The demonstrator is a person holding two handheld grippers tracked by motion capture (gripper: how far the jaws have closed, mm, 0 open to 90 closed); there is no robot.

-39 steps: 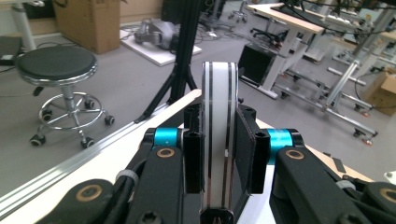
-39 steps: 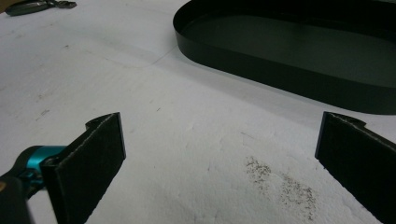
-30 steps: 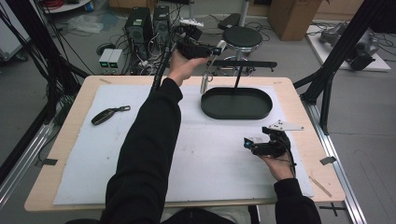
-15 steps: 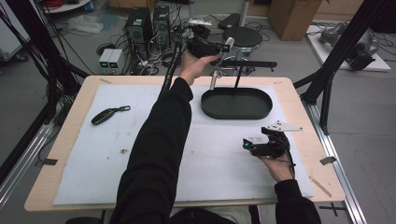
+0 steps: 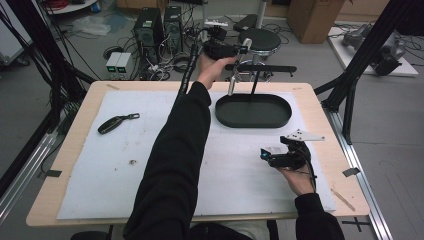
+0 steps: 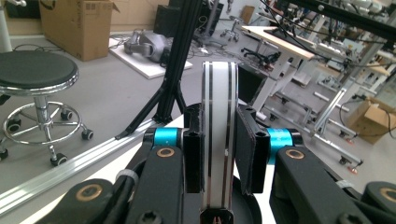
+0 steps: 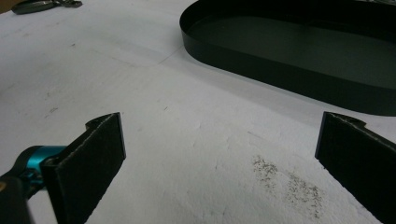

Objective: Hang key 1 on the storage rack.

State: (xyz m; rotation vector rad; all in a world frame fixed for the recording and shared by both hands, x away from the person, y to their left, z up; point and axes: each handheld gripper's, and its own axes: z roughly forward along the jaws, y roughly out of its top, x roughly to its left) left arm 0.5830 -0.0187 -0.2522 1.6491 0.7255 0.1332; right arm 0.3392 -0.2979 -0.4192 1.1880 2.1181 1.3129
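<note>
My left gripper (image 5: pixel 239 50) is held high past the table's far edge, shut on a long white band with two dark stripes (image 6: pixel 219 93). The band (image 5: pixel 233 80) hangs down from the jaws, just left of a black T-bar stand (image 5: pixel 260 68). That stand rises from a black oval tray (image 5: pixel 253 111). In the left gripper view both pads (image 6: pixel 245 149) press the band's sides. My right gripper (image 5: pixel 267 156) rests low on the white mat at the right, open, nothing between its fingers (image 7: pixel 100 144). The tray wall (image 7: pixel 289 70) lies ahead of it.
A black car key (image 5: pixel 117 122) lies on the mat at the left. The white mat (image 5: pixel 150 150) covers most of the wooden table. A stool (image 5: pixel 262 40), computer boxes and cables stand on the floor behind the table; black frame posts flank both sides.
The left hand has carried the band to the right and slightly down, closer to the stand's crossbar. The right gripper has stayed where it was.
</note>
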